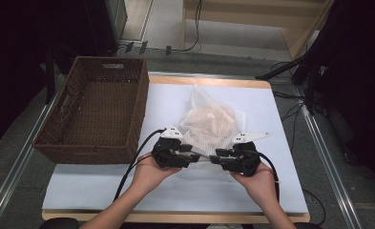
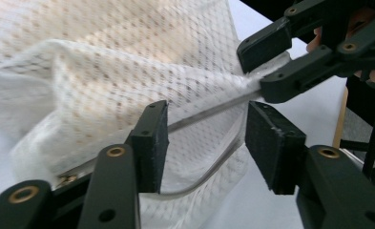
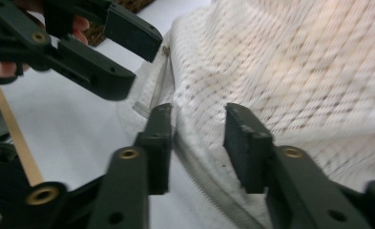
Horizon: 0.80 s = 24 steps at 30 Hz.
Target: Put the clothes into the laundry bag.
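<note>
Hands came in at six o'clock, yours, each wrapped round a claw. Your left gripper [image 1: 191,155] stood with its jaws parted, the pads clear of the cloth, and the zipped edge of the mesh laundry bag [image 1: 213,125] ran slack between them. Your right gripper [image 1: 217,159] stood likewise, jaws apart, the zipper band lying between the pads with neither pressing on it. The two claws faced each other, tips nearly meeting over the bag's near hem. That bag lay on the white table cover [image 1: 104,183], stuffed with something pale. At ten o'clock sat the brown wicker basket [image 1: 128,124], just beside the bag
</note>
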Available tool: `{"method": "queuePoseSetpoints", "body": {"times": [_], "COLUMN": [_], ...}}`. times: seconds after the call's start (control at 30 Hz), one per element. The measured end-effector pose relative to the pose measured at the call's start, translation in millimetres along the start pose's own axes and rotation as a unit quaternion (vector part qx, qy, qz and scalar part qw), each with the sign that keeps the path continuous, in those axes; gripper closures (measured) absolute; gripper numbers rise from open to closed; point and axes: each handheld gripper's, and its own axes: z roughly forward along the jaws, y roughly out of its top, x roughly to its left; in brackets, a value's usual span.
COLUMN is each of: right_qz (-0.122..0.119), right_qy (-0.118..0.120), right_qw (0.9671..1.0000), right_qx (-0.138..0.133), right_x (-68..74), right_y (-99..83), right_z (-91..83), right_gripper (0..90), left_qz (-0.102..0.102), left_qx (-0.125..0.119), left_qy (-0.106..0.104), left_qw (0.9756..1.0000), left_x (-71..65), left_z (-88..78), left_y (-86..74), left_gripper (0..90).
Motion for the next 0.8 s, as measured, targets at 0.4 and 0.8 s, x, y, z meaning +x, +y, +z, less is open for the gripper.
{"method": "queuePoseSetpoints", "body": {"times": [0.4, 0.8], "right_qz": [-0.032, -0.047], "right_qy": [-0.018, -0.014], "right_qw": [0.9992, 0.9985], "right_qx": [-0.014, -0.023], "right_x": [4.8, 8.6], "right_y": [0.2, 9.0], "right_z": [-5.0, -6.0], "right_gripper": [49.0, 48.5], "left_qz": [-0.003, -0.023], "left_qx": [-0.003, 0.006], "left_qy": [0.029, 0.066], "left_qw": [0.9996, 0.9975], "left_x": [11.4, 20.4], "left_z": [-27.8, -49.7], "left_y": [-3.4, -36.1], "left_gripper": [42.8, 42.5]}}
